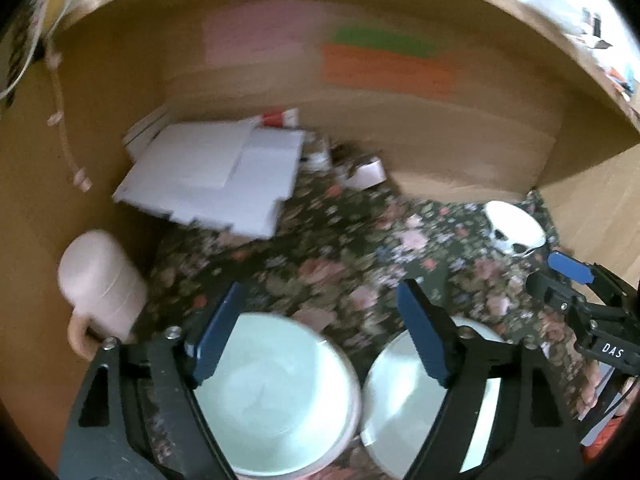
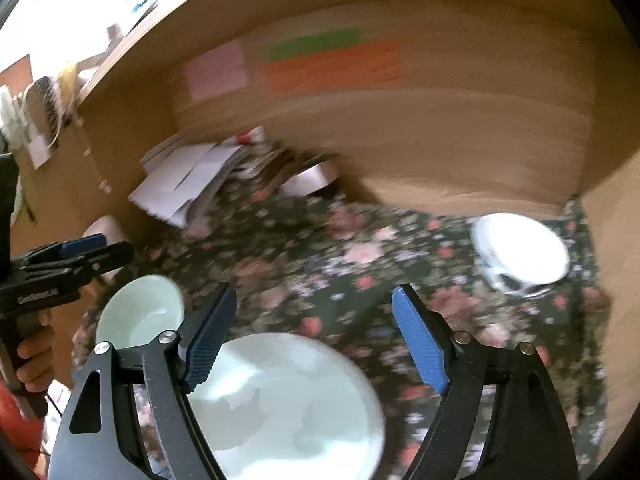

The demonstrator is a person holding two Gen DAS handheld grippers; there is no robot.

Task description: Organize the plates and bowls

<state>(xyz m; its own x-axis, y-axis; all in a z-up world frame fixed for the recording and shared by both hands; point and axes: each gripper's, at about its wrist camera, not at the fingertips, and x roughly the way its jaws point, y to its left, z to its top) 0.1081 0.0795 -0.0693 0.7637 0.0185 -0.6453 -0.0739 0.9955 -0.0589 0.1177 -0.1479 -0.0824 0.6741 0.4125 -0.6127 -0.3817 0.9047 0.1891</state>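
Nearest, bottom of the left wrist view: left hand-held gripper (image 1: 320, 332), jaws spread wide with nothing between the pads, over a pale green bowl (image 1: 276, 396) and, just beside it at lower right, a pale green plate (image 1: 404, 404); whether their rims touch cannot be told. Both sit on the flowered cloth (image 1: 344, 248) covering the worktop. Right wrist view, bottom: right hand-held gripper (image 2: 316, 336), likewise open and empty, above the same plate; the bowl lies at its lower left. Farther, right of frame: a white patterned bowl (image 2: 520, 252) alone near the wooden side panel, well apart from the green pair. Left edge: a pink bottle (image 1: 100, 284) against the wall. Farthest: a pile of white papers (image 1: 212, 176) and a small container, too blurred to identify, against the wooden back panel (image 1: 400, 120). Judgement: green pieces placed, white bowl seemingly not yet gathered. Risks: both views smear, so a hurried reach could clip a rim and skid crockery across the cloth; the two grippers hang near each other and may collide; glazed rims may slip from the pads.
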